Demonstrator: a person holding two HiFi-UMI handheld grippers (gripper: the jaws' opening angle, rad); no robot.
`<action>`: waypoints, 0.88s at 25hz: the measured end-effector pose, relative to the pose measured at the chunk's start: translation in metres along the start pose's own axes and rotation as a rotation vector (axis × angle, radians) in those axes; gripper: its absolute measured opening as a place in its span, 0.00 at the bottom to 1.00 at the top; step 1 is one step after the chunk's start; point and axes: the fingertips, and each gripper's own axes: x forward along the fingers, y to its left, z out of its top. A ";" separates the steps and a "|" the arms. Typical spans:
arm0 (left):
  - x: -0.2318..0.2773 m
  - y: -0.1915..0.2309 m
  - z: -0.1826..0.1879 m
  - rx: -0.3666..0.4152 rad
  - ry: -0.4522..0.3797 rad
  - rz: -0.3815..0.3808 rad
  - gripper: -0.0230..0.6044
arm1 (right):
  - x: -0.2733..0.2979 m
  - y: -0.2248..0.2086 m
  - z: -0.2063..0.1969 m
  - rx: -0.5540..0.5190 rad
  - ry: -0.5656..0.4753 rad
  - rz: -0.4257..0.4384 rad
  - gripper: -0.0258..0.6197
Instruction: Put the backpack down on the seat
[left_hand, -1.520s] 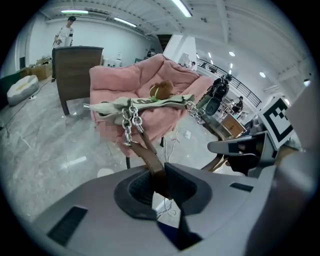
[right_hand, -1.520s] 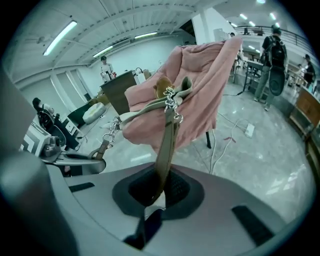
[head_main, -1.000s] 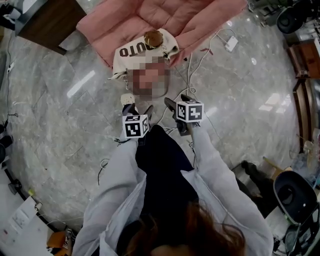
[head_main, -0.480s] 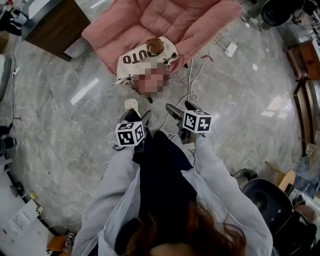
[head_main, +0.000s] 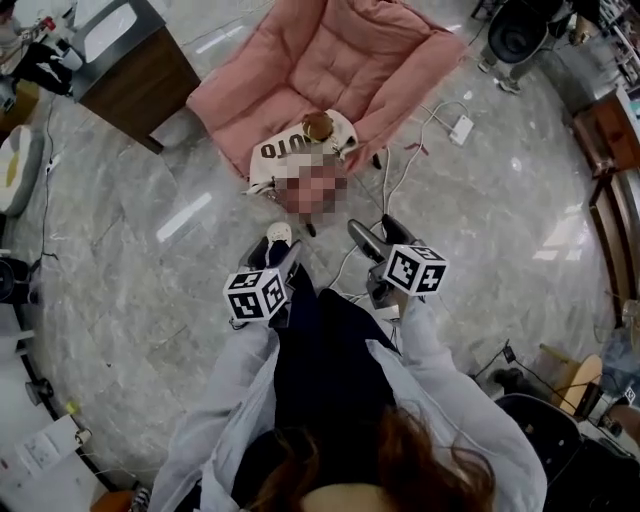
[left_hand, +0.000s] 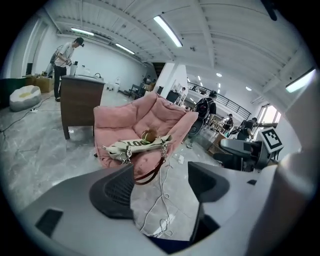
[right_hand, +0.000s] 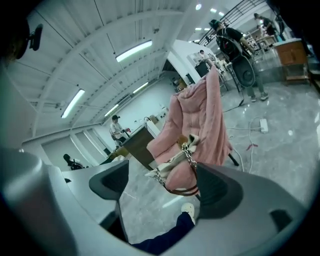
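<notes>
While the backpack (head_main: 285, 152) is lying across the front lip of the pink seat (head_main: 340, 60), at twelve o'clock from you, you are holding both tools well apart from it. Your left gripper (head_main: 278, 250) is standing released, jaws spread with only floor showing between them. Your right gripper (head_main: 377, 232) is released too, its jaws having just been narrowing slightly with nothing between them. By my judgement the put-down is looking done, yet the bag is sitting toward the cushion's six o'clock edge, and its brown strap (left_hand: 149, 176) and chain are hanging over that edge. That overhanging weight could be dragging it off onto the floor. A white cable (head_main: 386, 185) is also trailing between your feet and the seat, at one o'clock, so stepping in could be catching it and tripping you
</notes>
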 end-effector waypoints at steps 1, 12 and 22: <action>-0.007 -0.006 0.007 0.006 -0.018 -0.013 0.61 | -0.007 0.008 0.007 -0.008 -0.021 0.013 0.70; -0.069 -0.069 0.111 0.138 -0.299 -0.191 0.42 | -0.062 0.094 0.073 -0.136 -0.200 0.187 0.45; -0.103 -0.099 0.144 0.285 -0.394 -0.331 0.07 | -0.081 0.121 0.101 -0.334 -0.276 0.131 0.05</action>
